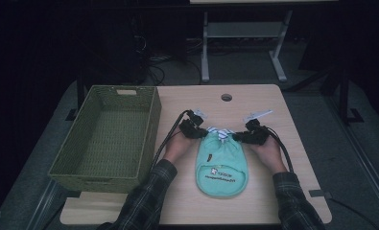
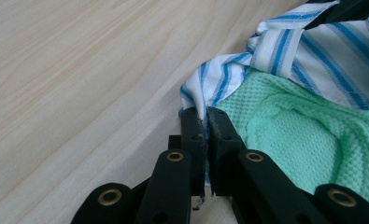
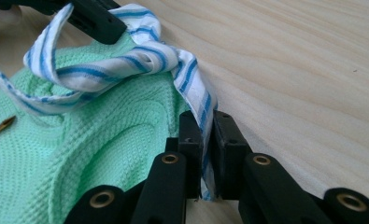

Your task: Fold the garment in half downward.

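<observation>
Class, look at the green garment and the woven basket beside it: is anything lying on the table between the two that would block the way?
Nothing visible does. The green garment lies right of the woven basket, with bare table between them apart from the person's left hand. Both tongs, left and right, are shut on its striped trim.

A small mint-green garment (image 1: 221,167) lies flat on the pale wooden counter (image 1: 264,103), near its middle and just right of a woven green basket. Its knit is a fine waffle texture, and its rounded bottom end points toward the person. A small white print with a line of lettering sits on the lower half. Along the far, narrower end runs a white trim with blue stripes (image 2: 285,51), bunched and twisted at the centre. Each outer corner of that striped trim (image 3: 198,100) is pinched and lifted slightly off the counter, so the green cloth puckers into soft folds beneath it.
</observation>
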`<control>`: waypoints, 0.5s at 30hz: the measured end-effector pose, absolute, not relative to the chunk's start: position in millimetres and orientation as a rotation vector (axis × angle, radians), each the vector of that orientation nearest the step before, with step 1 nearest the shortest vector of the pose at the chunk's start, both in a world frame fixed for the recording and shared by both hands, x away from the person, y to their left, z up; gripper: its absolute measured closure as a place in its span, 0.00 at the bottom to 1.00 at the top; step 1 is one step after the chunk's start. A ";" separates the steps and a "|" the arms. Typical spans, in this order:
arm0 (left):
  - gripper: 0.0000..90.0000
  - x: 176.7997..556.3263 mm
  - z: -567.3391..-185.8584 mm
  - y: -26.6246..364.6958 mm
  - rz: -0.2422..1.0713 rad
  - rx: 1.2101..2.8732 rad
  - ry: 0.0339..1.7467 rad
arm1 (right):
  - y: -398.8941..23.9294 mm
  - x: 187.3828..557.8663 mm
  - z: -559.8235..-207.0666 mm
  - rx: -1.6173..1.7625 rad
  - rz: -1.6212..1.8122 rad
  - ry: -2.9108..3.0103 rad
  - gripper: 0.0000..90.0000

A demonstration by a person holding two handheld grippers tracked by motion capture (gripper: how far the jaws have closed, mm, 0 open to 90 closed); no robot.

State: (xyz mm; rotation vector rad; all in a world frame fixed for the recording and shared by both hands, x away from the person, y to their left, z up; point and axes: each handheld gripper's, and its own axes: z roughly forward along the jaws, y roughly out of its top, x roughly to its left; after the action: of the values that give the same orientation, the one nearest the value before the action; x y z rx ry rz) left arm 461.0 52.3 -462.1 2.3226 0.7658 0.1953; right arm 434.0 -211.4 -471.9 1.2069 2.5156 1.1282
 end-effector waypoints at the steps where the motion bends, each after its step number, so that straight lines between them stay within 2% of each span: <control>1: 0.96 460.0 -461.2 52.6 0.192 2.310 0.771 | -211.2 434.1 -471.2 1.217 1.130 2.516 0.93; 15: 0.96 447.3 -431.3 55.8 0.287 2.236 0.727 | -218.6 430.9 -445.7 1.167 1.176 2.455 0.93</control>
State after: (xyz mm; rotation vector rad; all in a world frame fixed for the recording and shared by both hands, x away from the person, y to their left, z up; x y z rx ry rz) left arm 447.3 55.8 -431.3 2.2361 0.7274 0.2868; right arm 430.9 -218.6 -445.7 1.1666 2.4551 1.1761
